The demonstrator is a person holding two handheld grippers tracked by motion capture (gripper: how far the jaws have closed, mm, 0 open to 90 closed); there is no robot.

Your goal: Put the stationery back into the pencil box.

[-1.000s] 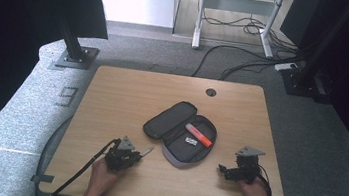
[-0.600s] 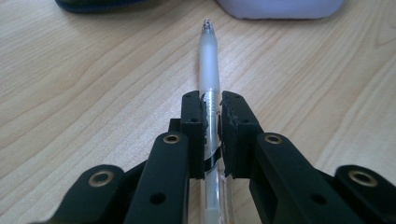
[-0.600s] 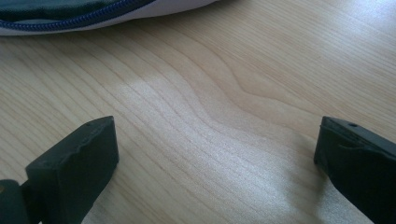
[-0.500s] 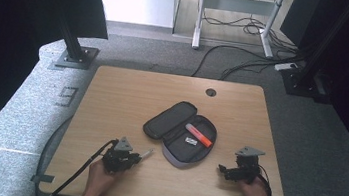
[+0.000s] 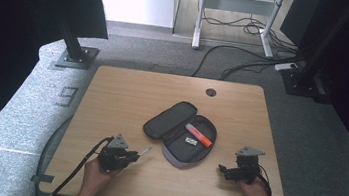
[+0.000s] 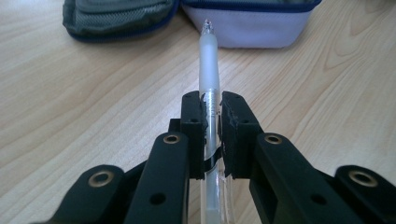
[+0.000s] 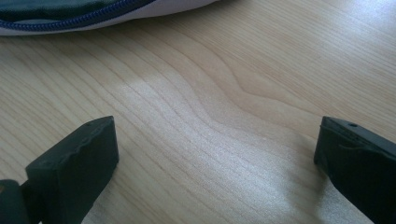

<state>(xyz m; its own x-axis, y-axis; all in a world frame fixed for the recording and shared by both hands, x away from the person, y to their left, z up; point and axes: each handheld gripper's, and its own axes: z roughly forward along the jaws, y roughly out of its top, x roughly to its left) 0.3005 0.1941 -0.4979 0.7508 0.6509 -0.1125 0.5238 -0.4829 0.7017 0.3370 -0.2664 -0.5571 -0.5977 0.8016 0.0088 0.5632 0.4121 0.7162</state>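
An open dark pencil case [image 5: 159, 122] lies in the middle of the wooden table [image 5: 123, 91], with an orange marker [image 5: 198, 135] and a small white item [image 5: 190, 141] in its light-lined half. My left gripper [image 5: 133, 156] sits at the front left, shut on a translucent white pen [image 5: 145, 150]. The pen points toward the case. In the left gripper view the pen [image 6: 208, 60] runs between the pads [image 6: 194, 112] of the gripper [image 6: 212, 100], its tip near the case's white wall [image 6: 247, 23]. My right gripper [image 5: 224, 170] rests open at the front right, jaws [image 7: 217, 135] wide apart over bare wood.
A round cable hole [image 5: 210, 92] sits near the table's far edge. A black cable [image 5: 72, 176] trails from the left gripper off the front left. Stands and floor cables [image 5: 237, 60] lie beyond the table. The case's zipped edge [image 7: 93, 18] is close ahead of the right gripper.
The left gripper has risen slightly with the pen held in it. The right gripper has stayed where it was.
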